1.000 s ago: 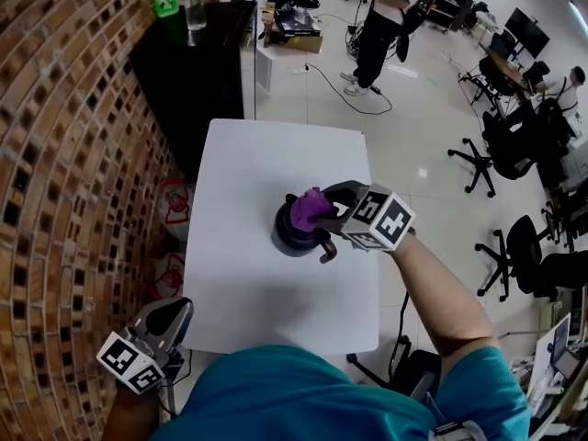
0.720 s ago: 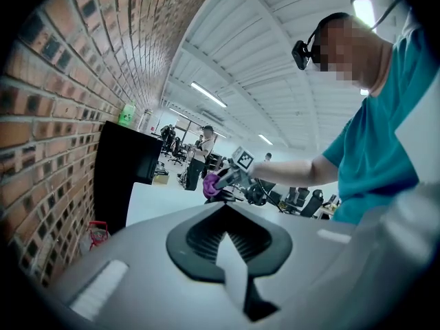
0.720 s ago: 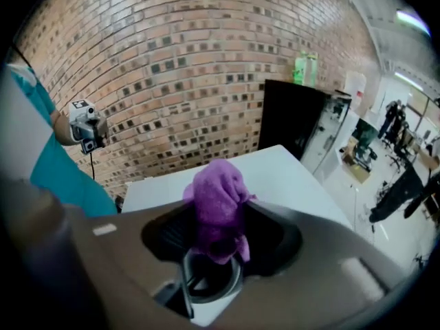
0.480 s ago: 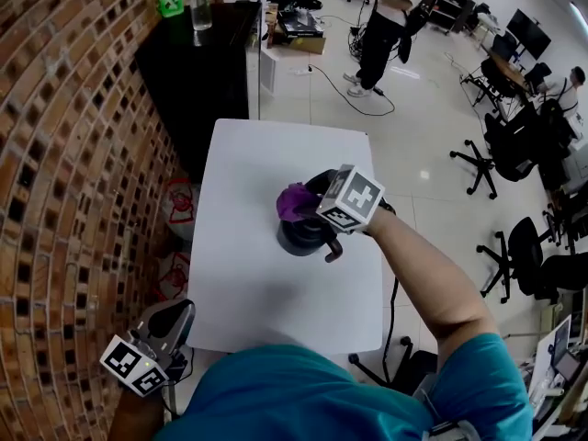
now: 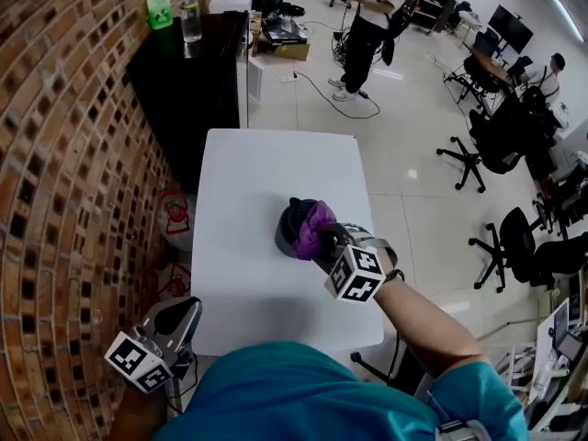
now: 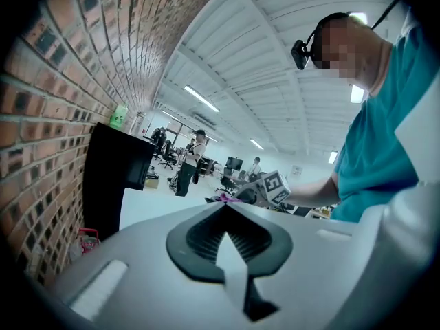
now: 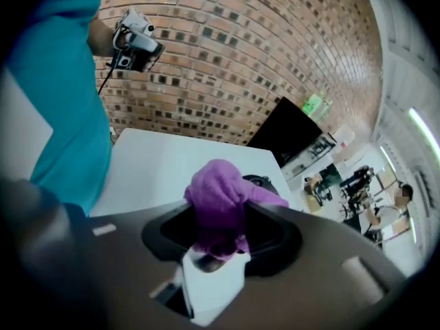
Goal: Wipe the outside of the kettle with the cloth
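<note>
We see an open-plan office or lab: rolling chairs (image 5: 478, 150) and monitors (image 5: 511, 28) crowd the upper right, cables (image 5: 367, 108) trail across the glossy floor (image 5: 404, 182), and a brick wall (image 5: 64, 154) runs down the left.

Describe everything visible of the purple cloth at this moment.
The cloth is purple, soft and fuzzy-looking, bunched into a wad. The right gripper clamps it between its jaws, with most of it bulging out past them. It lies against the upper side of the dark kettle, on the side facing the gripper, above the white table.
</note>
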A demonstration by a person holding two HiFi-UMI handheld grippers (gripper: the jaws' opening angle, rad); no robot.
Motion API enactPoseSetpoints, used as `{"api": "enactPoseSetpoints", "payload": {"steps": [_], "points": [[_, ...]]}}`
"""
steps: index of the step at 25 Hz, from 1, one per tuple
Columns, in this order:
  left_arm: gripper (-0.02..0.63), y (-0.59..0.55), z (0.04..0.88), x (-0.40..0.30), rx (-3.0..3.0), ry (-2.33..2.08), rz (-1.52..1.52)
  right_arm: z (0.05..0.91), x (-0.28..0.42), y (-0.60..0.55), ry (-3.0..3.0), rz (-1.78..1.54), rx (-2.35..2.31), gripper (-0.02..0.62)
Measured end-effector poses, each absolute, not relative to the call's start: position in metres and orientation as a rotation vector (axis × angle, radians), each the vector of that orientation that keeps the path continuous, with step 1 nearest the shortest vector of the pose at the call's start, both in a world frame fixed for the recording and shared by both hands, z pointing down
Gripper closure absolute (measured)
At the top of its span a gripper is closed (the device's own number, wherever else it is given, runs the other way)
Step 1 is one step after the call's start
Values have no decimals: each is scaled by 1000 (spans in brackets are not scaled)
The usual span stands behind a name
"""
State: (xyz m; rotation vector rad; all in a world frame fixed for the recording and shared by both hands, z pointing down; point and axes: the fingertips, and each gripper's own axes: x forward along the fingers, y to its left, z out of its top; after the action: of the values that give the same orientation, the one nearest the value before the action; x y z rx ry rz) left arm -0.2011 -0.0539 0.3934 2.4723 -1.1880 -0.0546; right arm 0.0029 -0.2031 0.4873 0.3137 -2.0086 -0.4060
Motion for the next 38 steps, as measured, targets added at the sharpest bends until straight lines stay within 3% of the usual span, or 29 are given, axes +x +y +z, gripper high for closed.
{"api": "enactPoseSetpoints", "payload": {"steps": [4, 9, 13, 19, 25, 34, 38], "points": [[606, -51, 389, -211, 2497, -1149, -52, 479, 20, -194, -2120, -216, 412, 414], [606, -45, 389, -227, 2493, -1156, -26, 440, 55, -259, -2590, 689, 676, 414], [606, -35, 397, -228, 2466, -1179, 15, 466, 52, -293, -2656, 1257, 583, 414], [606, -21, 402, -232, 2387, -1281, 52, 481, 44, -343, -2711, 1659, 411, 413], [606, -10, 398, -235, 2336, -1373, 39, 480, -29, -347, -2490, 1221, 194, 411], [606, -3, 390, -240, 2381, -1362, 6, 500, -81, -277, -1899, -152, -5, 410], [606, -1, 386, -250, 2432, -1314, -7, 503, -75, -240, -1705, -562, -19, 410]]}}
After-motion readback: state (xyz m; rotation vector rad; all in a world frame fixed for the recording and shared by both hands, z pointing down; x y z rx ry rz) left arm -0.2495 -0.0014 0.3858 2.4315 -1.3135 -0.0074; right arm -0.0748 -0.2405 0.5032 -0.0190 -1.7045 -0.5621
